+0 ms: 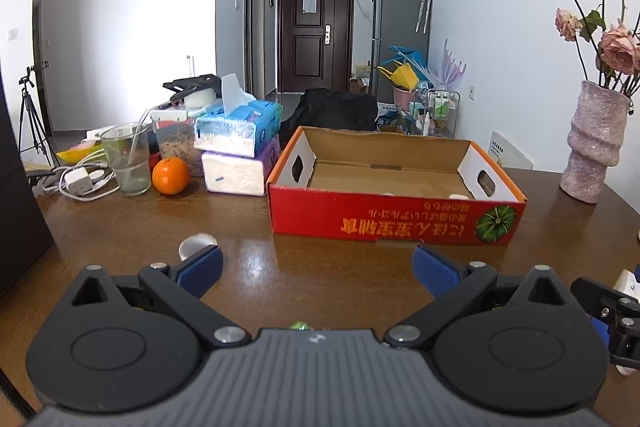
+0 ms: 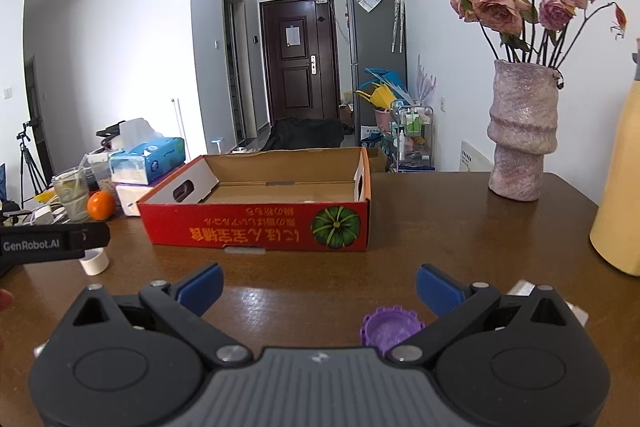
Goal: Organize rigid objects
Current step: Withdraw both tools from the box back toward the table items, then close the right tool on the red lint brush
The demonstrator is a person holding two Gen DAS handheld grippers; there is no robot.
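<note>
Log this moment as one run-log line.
left hand-held gripper: open, empty | right hand-held gripper: open, empty | purple cap: on table, near right finger | red box: ahead

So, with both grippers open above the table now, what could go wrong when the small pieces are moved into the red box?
1. The purple cap lies close under the right gripper, partly hidden by its body, so a grasp may miss it.
2. The vase of dried roses stands near the red box; a wide swing could tip it.
3. The small white cup sits beside the left gripper and could be knocked away.
</note>
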